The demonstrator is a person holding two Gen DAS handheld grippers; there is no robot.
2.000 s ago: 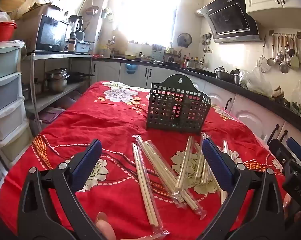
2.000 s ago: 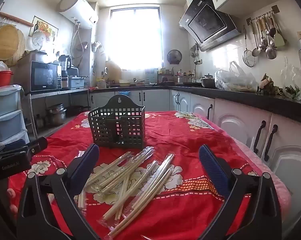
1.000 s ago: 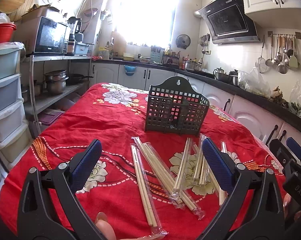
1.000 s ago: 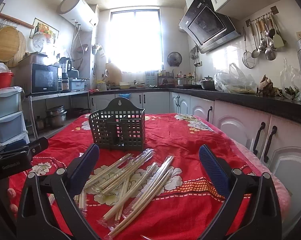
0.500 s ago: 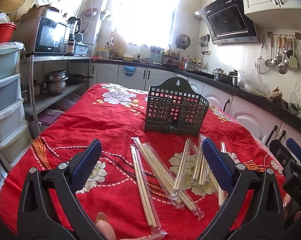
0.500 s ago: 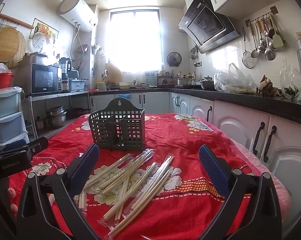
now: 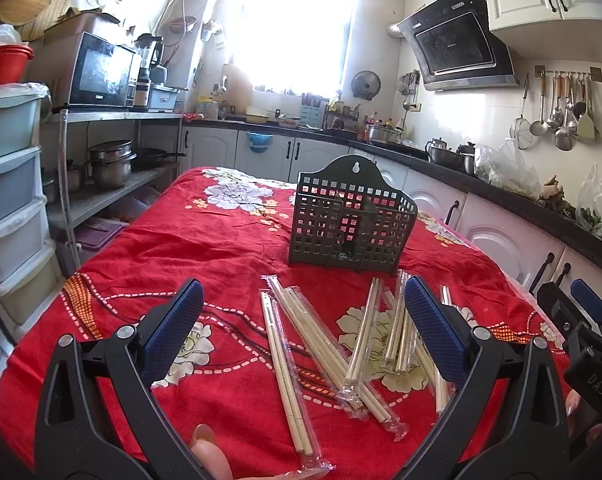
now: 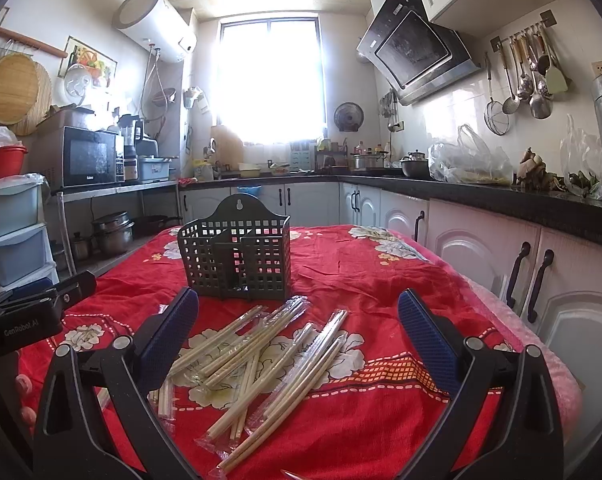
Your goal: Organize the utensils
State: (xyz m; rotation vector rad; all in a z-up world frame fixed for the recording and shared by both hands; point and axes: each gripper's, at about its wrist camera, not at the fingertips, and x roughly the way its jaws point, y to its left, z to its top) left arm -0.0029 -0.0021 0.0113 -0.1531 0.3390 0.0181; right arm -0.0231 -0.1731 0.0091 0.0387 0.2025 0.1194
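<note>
While both tools hover above the near edge of the table (image 7: pixel 229 248), little differs from the views a moment earlier; the left wrist view sits a touch lower and nearer the pile than two seconds back, the right view is almost unchanged; judgement: this is approach only, no sorting begun, nothing lifted.

Left hand-held gripper (image 7: pixel 305 320): blue-padded jaws spread wide, nothing between them; it hangs over the left part of the pile.

Right hand-held gripper (image 8: pixel 299 326): jaws likewise spread wide and empty; it looks straight down the spread of sticks.

Task items: pale wooden chopsticks in clear plastic sleeves (image 7: pixel 333 340) lie scattered and crossing one another on the red floral tablecloth (image 8: pixel 361 264), in front of the holder; one sleeved pair (image 7: pixel 285 372) lies apart at the left of the pile, nearest the left tool.

Container: dark grey perforated plastic utensil holder (image 7: pixel 351 224) stands upright beyond the pile, hanging tab on top, a divider splitting it into compartments; through the grid both compartments look empty of chopsticks, though a small dark shape low inside is unclear.

Judgement: whole task remains; the isolated pair looks the easiest first pick.
</note>
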